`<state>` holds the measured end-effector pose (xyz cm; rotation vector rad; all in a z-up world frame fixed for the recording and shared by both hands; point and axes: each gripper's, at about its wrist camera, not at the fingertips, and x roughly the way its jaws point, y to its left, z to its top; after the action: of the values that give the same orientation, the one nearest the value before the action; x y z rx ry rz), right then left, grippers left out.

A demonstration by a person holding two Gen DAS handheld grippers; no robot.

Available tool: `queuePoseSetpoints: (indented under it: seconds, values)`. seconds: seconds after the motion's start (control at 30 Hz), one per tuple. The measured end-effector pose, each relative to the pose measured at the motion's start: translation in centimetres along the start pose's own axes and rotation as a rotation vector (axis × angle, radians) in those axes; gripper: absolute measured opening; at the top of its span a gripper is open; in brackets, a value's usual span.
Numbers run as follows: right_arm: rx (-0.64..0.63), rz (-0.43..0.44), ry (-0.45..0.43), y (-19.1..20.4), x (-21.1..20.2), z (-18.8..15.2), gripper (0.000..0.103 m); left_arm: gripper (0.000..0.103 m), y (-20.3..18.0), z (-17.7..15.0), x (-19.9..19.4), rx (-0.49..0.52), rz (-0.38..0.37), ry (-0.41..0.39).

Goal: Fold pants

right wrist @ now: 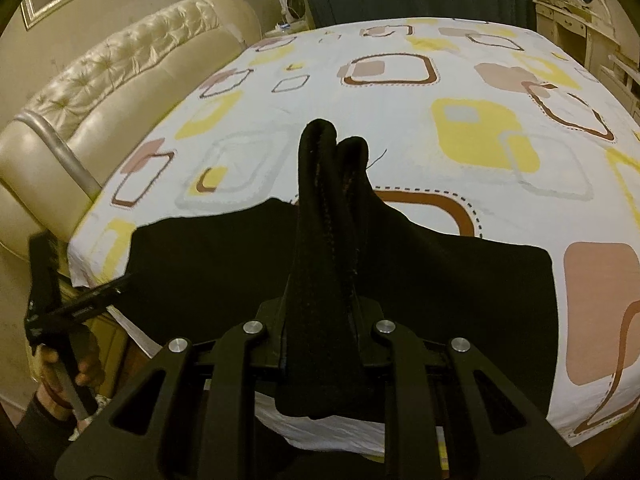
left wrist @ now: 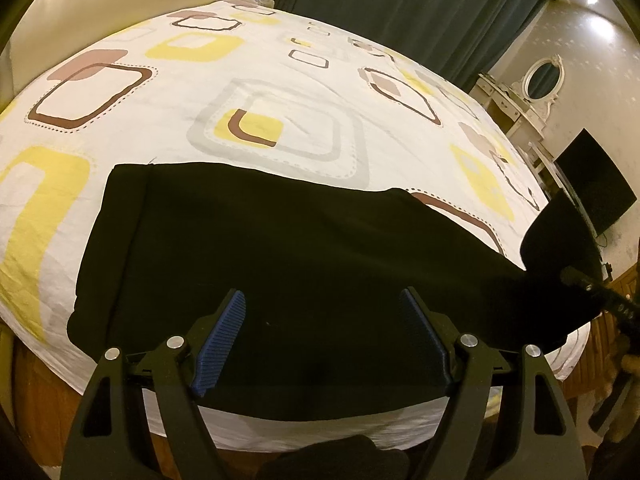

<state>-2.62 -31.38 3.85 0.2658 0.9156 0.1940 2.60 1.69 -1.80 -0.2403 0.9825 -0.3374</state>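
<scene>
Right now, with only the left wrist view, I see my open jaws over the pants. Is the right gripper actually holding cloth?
Observer: Yes. The right gripper is shut on a bunched end of the pants; the cloth hides its jaws.
Operator: How much cloth pokes past it?
Observer: A long doubled ridge with stitching along it sticks out ahead, raised above the bed.
Operator: Does the rest lie flat?
Observer: Mostly. It spreads flat on both sides of the ridge, near the bed's front edge.
</scene>
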Motion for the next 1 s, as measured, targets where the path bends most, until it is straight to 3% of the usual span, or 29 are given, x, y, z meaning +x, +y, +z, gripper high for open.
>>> queuePoseSetpoints:
  seconds: [1.0]
  values:
    - [-0.063,-0.042,0.142,2.8,8.4,-3.5,0.022,0.078,-0.5,-0.5,0.7,0.019,0.002,0.017]
